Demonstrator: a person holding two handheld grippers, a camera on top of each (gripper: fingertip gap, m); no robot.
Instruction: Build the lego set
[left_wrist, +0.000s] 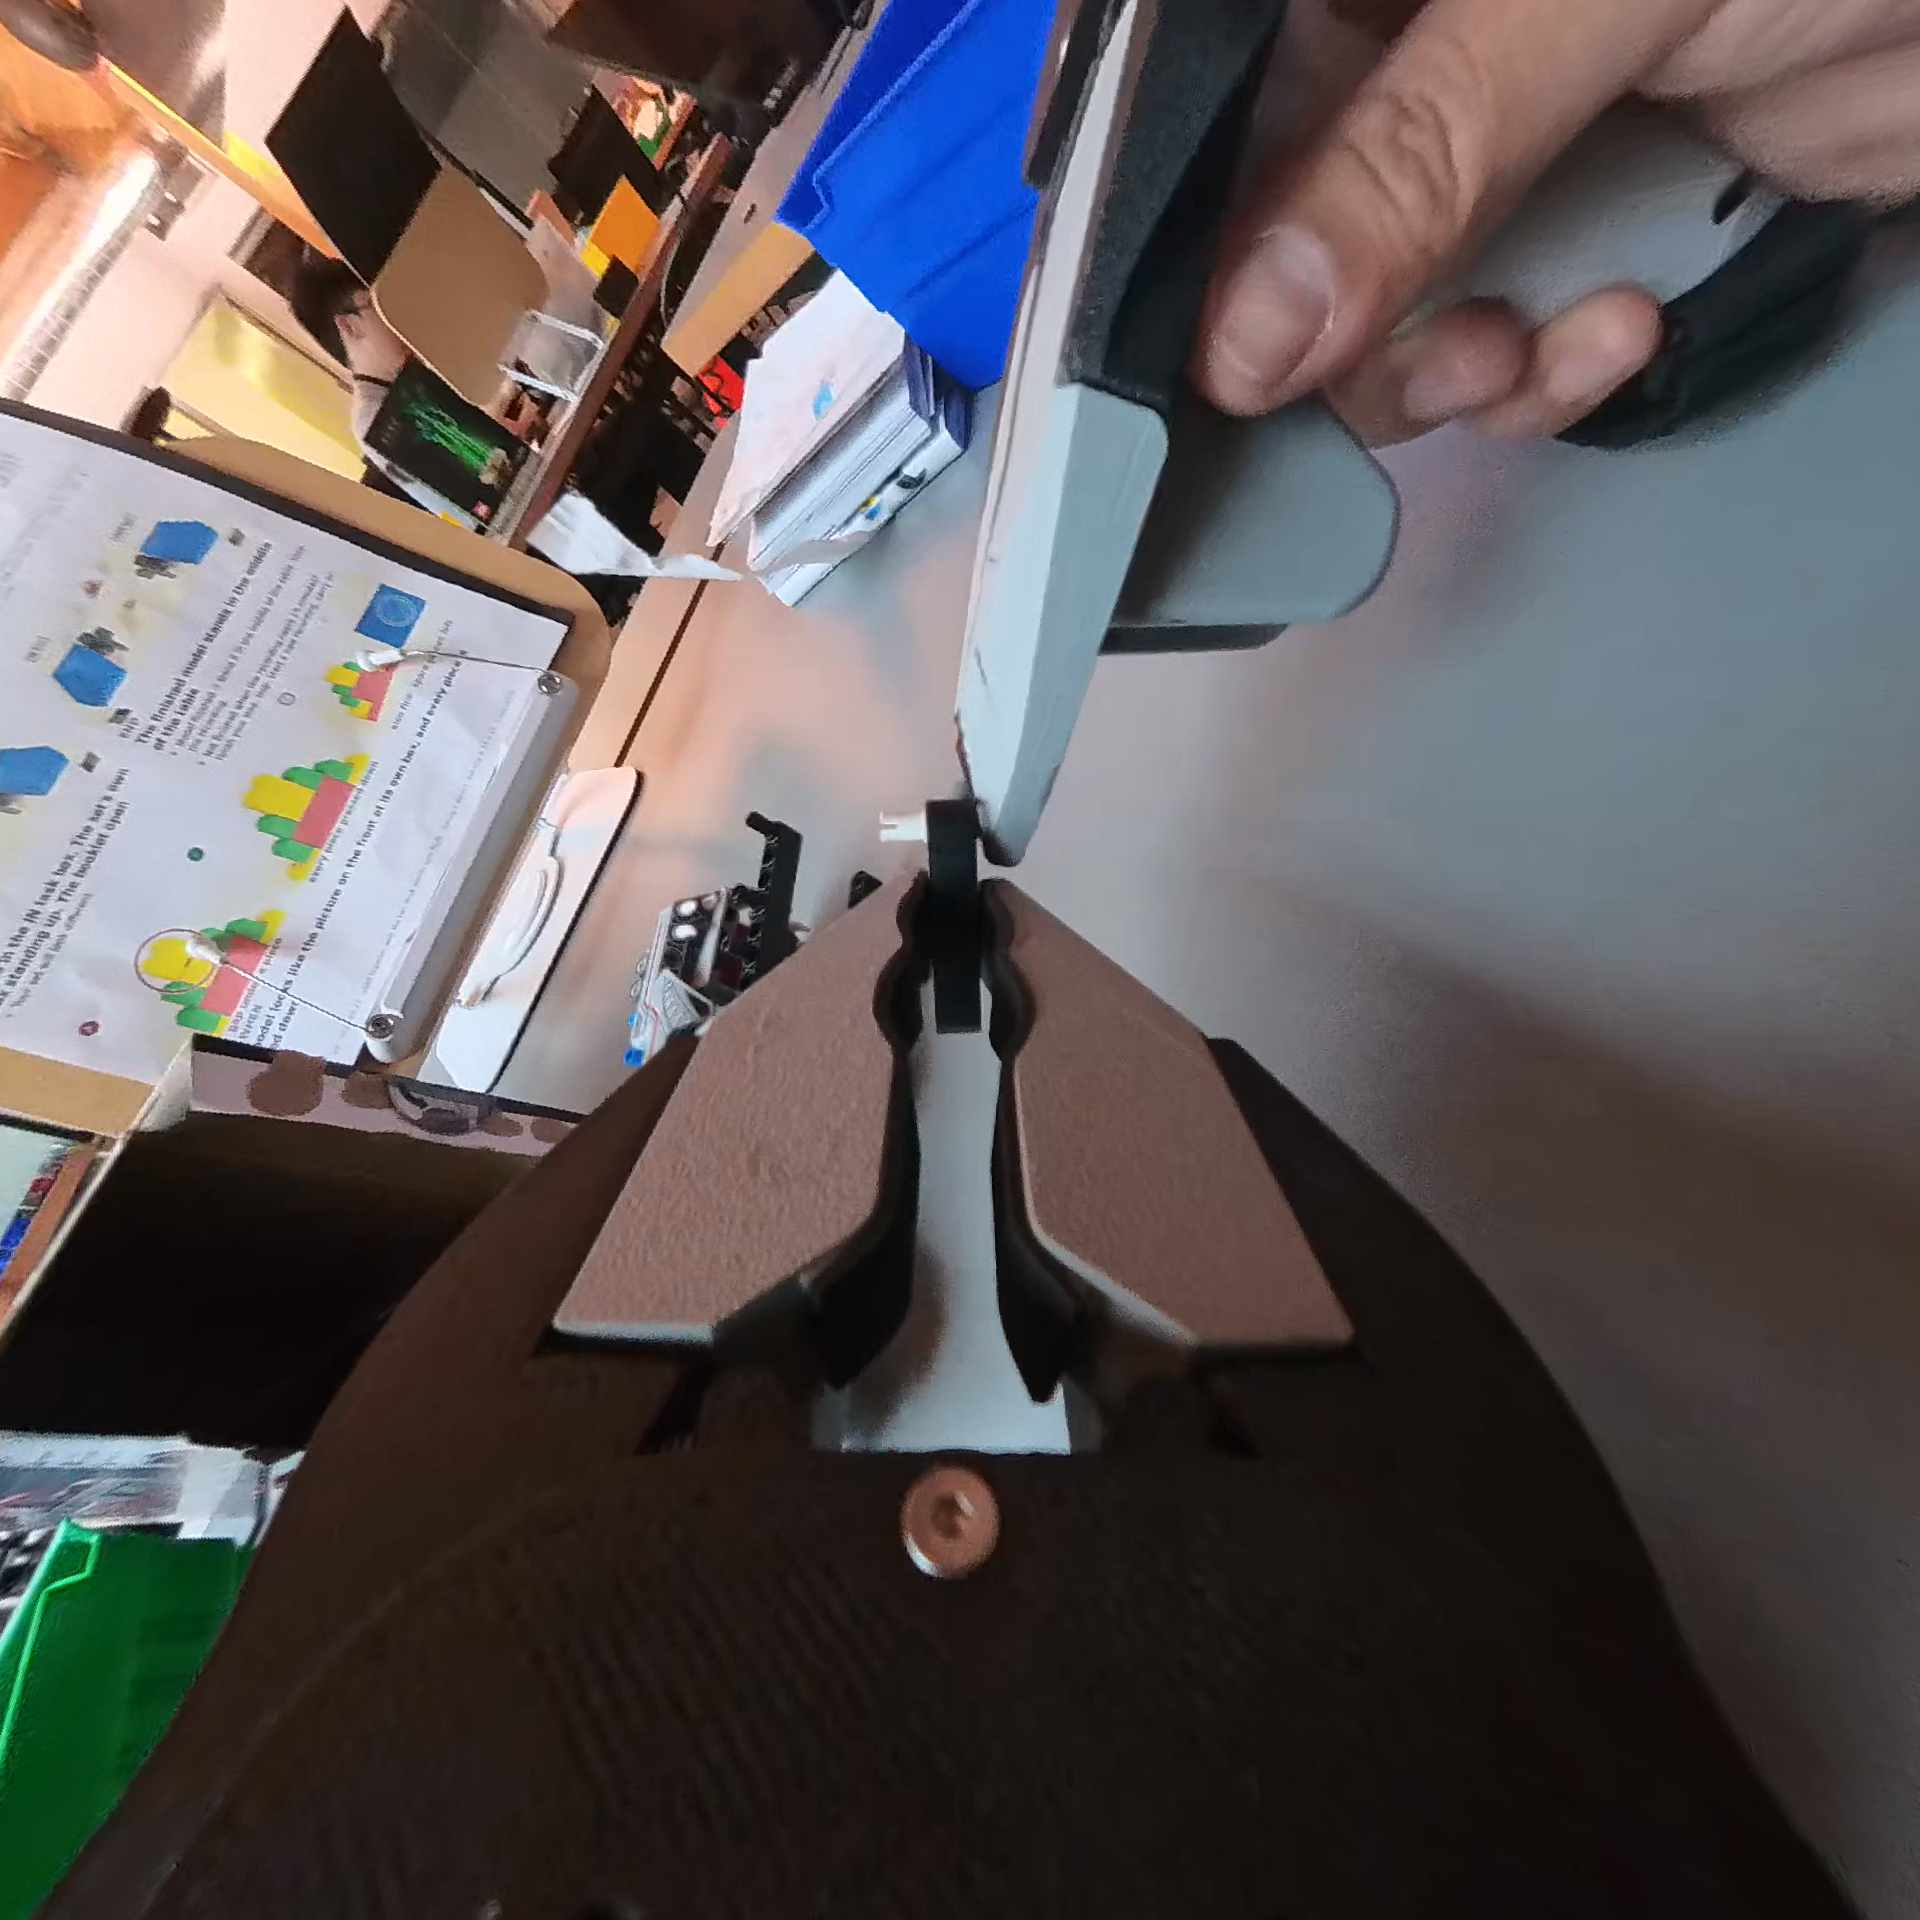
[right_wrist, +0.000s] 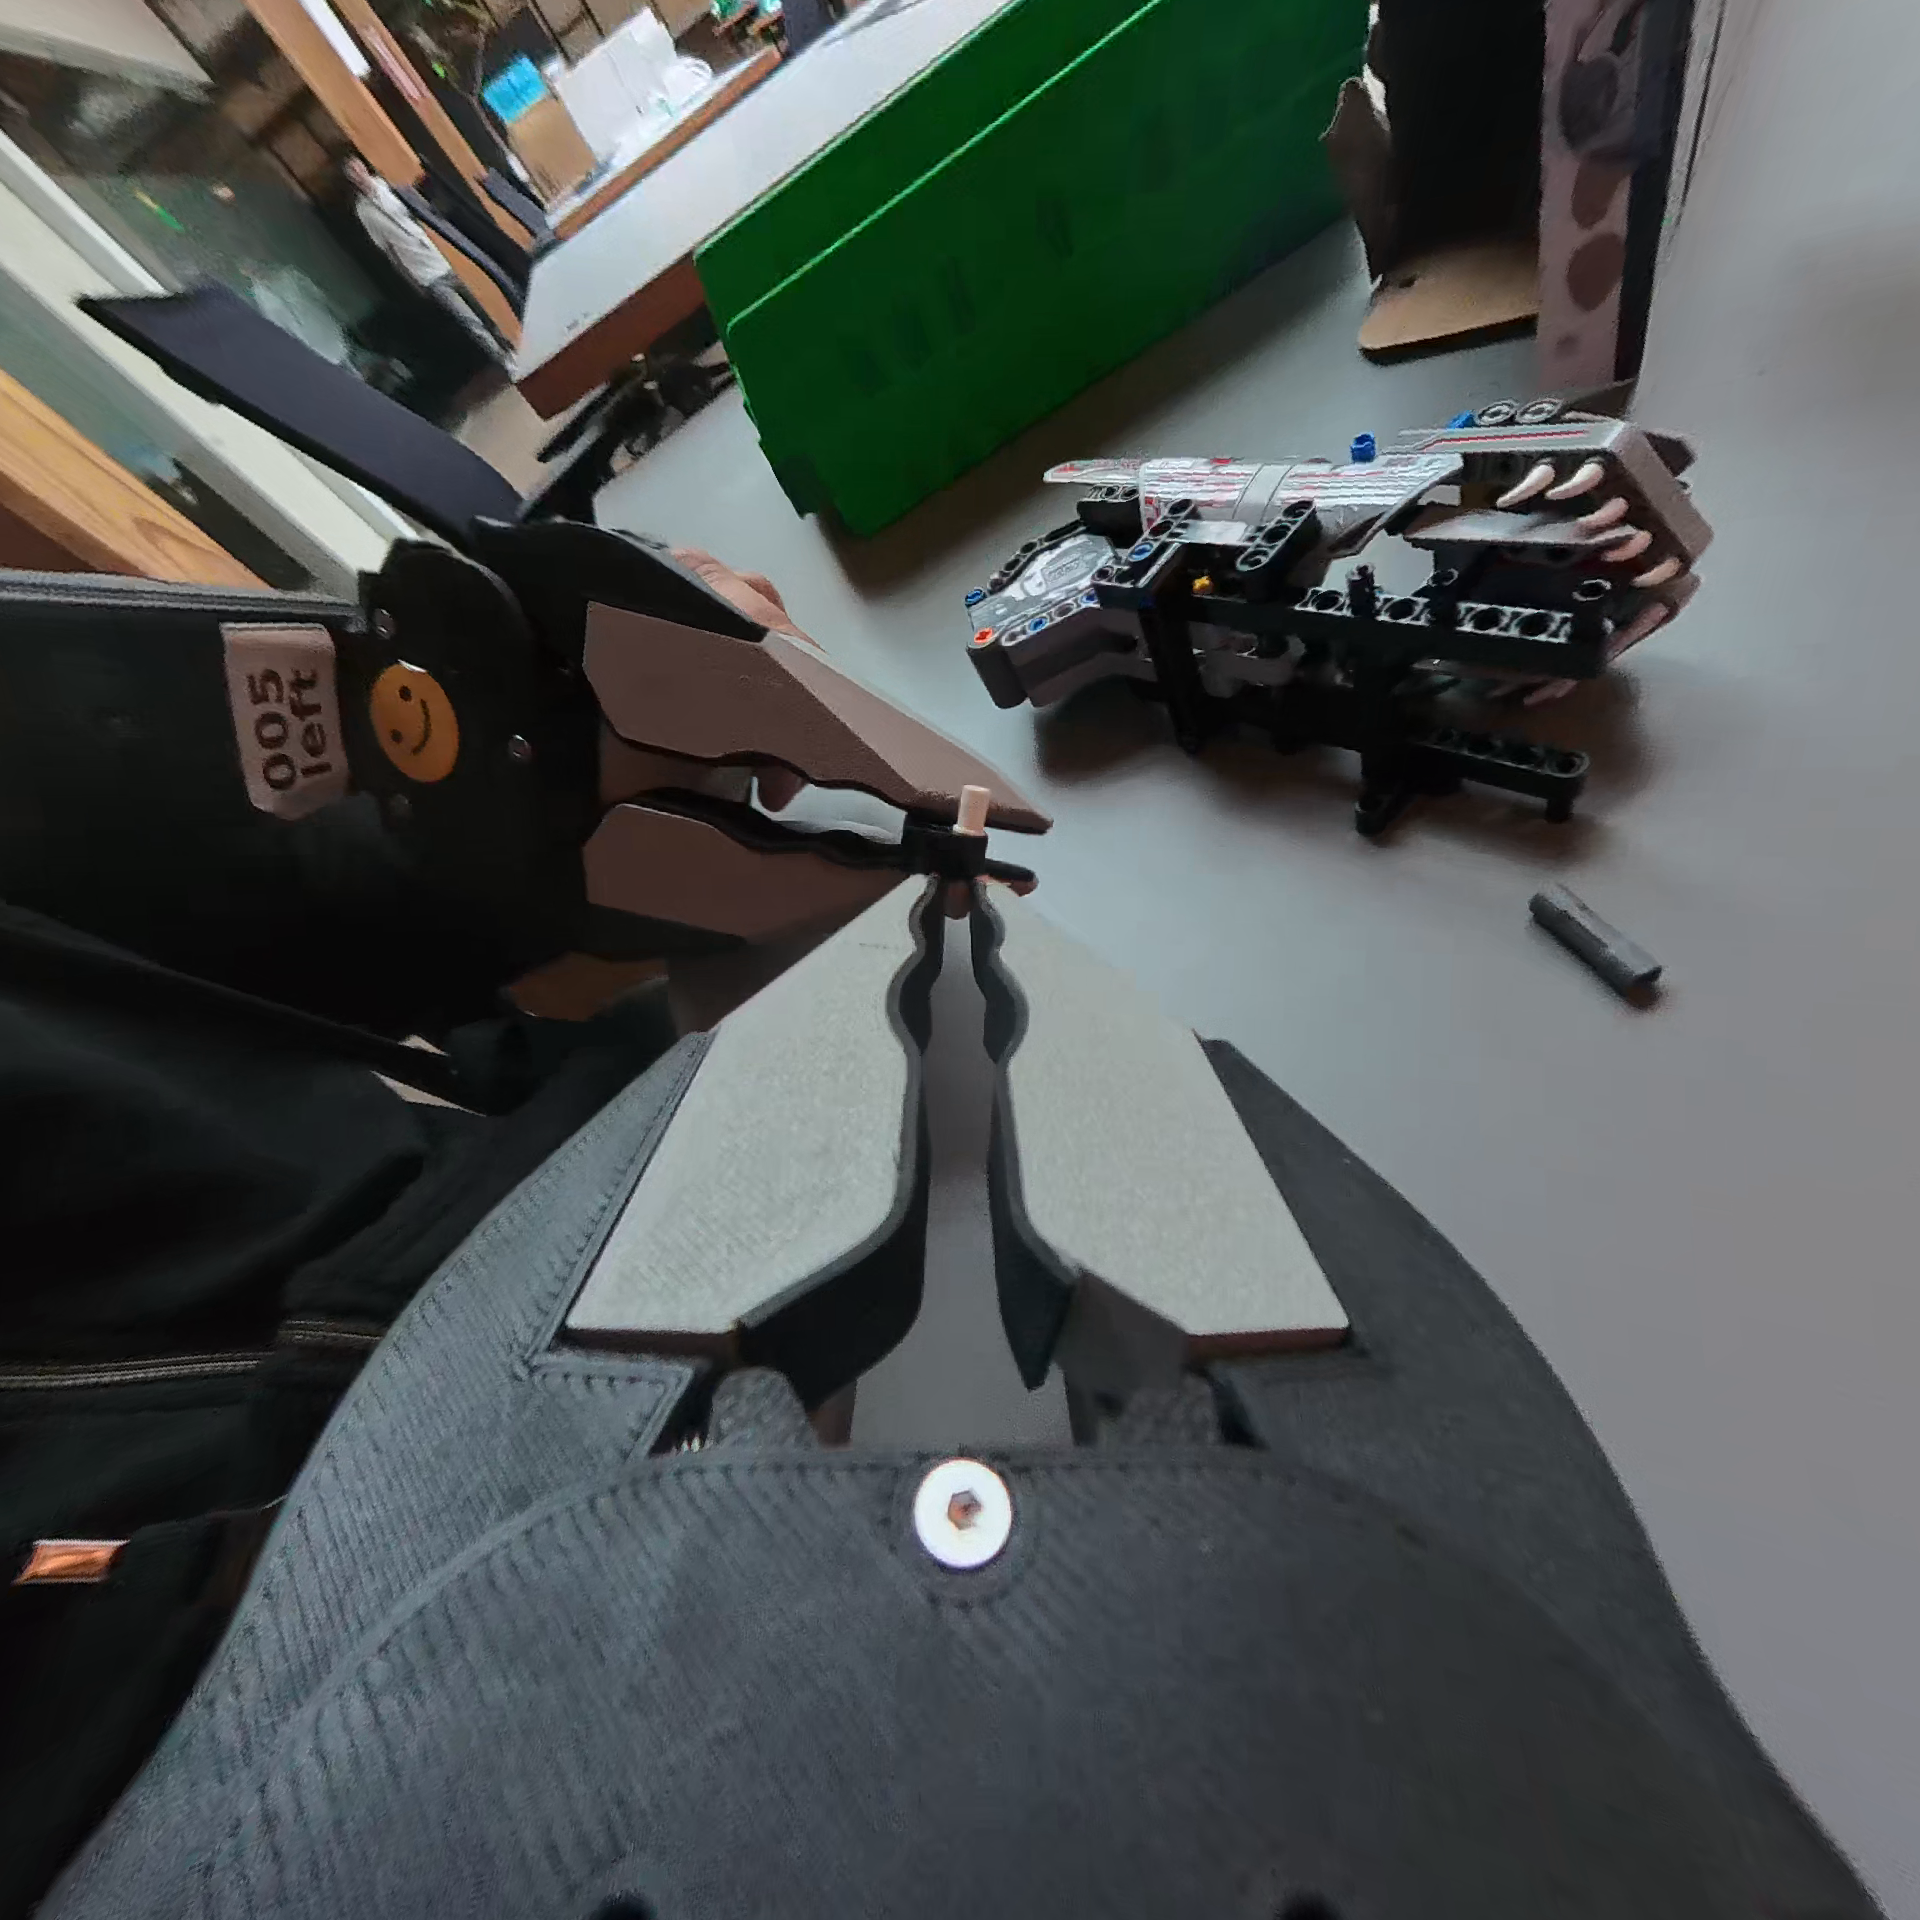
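Note:
My left gripper (left_wrist: 954, 896) is shut on a small black lego piece (left_wrist: 956, 935) and holds it above the grey table (left_wrist: 1455, 935). A white pin (left_wrist: 900, 826) sticks through the far end of the piece. My right gripper (right_wrist: 956, 896) meets it tip to tip and is shut on the pin's other end. In the right wrist view the left gripper (right_wrist: 1023, 847) comes in from the left with the black piece (right_wrist: 948, 847) and pin (right_wrist: 974, 805). The part-built grey and black lego model (right_wrist: 1340, 592) lies on the table beyond, apart from both grippers.
A loose dark grey tube piece (right_wrist: 1595, 940) lies right of the grippers. A green bin (right_wrist: 987, 239) and an open cardboard box (right_wrist: 1455, 208) stand behind the model. An instruction sheet (left_wrist: 208, 727) on a stand, a blue bin (left_wrist: 914, 187) and a paper stack are farther off. The tips of both grippers are at nearly the same place.

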